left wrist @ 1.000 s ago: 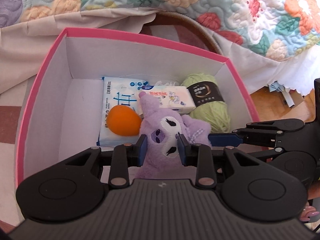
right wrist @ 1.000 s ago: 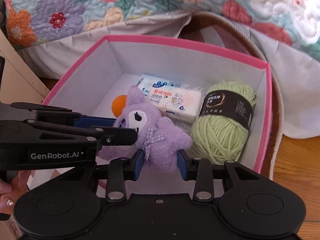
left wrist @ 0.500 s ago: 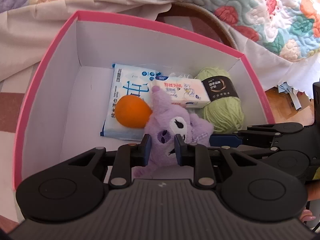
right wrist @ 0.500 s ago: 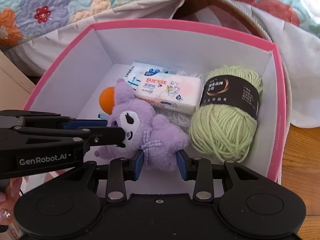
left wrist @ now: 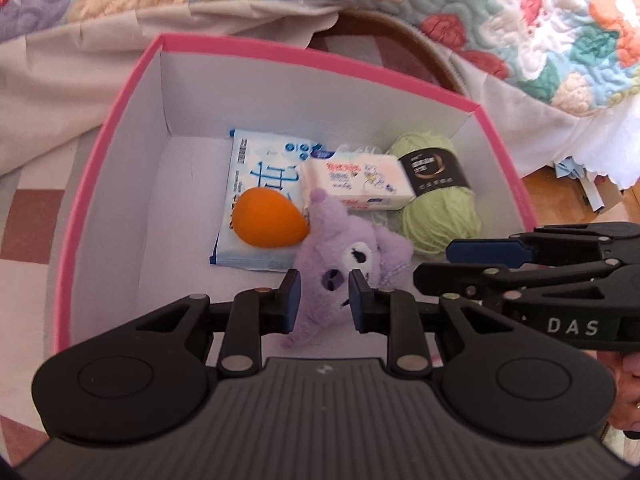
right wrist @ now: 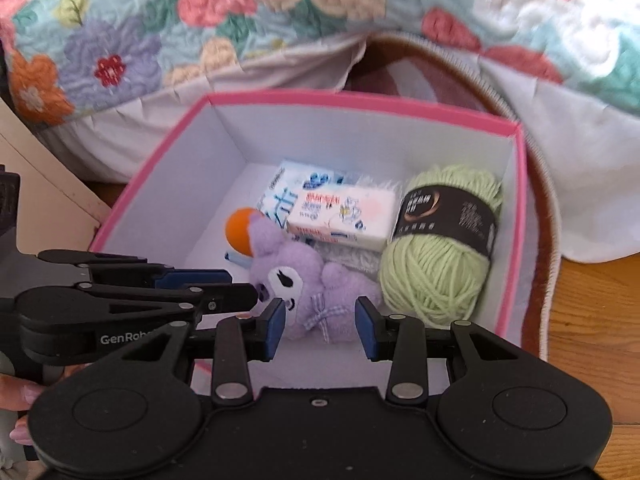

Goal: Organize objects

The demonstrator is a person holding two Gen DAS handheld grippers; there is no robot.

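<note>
Floral quilt behind pink box; purple plush, head pinched in left claw, body between just-widened, untouching right claw.

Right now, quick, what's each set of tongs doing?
Left tongs: closed on the head of the purple plush toy.
Right tongs: partly open, either side of the toy's body, apparently not gripping.

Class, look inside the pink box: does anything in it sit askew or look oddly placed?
Yes. The purple plush toy lies tipped on its side, leaning over the orange ball and the tissue packs, not flat on the box floor. The green yarn sits neatly in its corner.
</note>
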